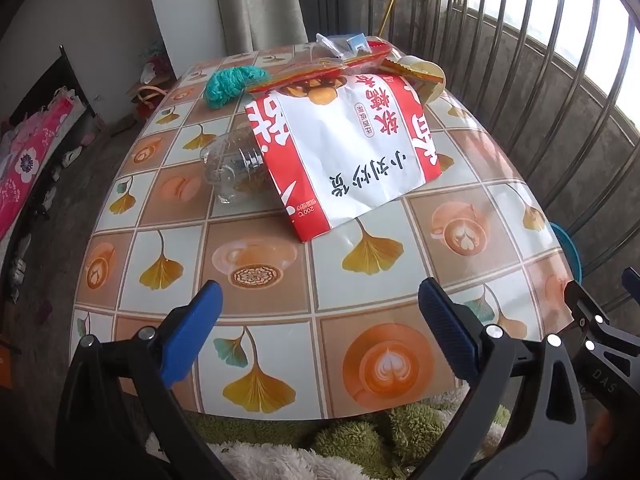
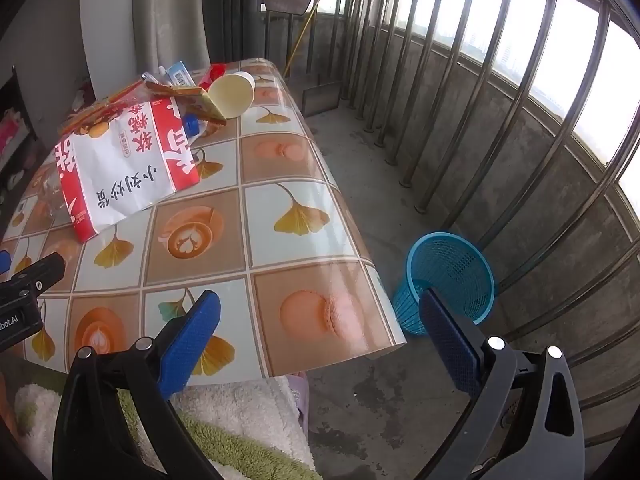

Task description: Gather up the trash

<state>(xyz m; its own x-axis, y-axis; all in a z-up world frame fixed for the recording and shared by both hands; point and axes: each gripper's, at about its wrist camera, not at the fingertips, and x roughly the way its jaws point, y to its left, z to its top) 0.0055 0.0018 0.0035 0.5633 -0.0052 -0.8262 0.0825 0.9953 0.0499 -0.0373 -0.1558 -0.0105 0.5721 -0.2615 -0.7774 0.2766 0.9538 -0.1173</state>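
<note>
L gripper [image 1: 320, 328] & R gripper [image 2: 320, 336] wide open, empty; paper bag [image 1: 344, 152] well ahead on table [image 1: 260, 360].

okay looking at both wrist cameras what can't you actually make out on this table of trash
- Plastic bottle: left wrist view, its neck end runs under the paper bag.
- Blue-capped item: right wrist view, mostly behind the same bag.
- Blue basket: right wrist view, the right tool blocks part of its inside.

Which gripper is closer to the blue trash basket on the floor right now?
Right. The right gripper sits at the table corner beside the blue basket; the left gripper sits farther along the table edge, away from it.
</note>
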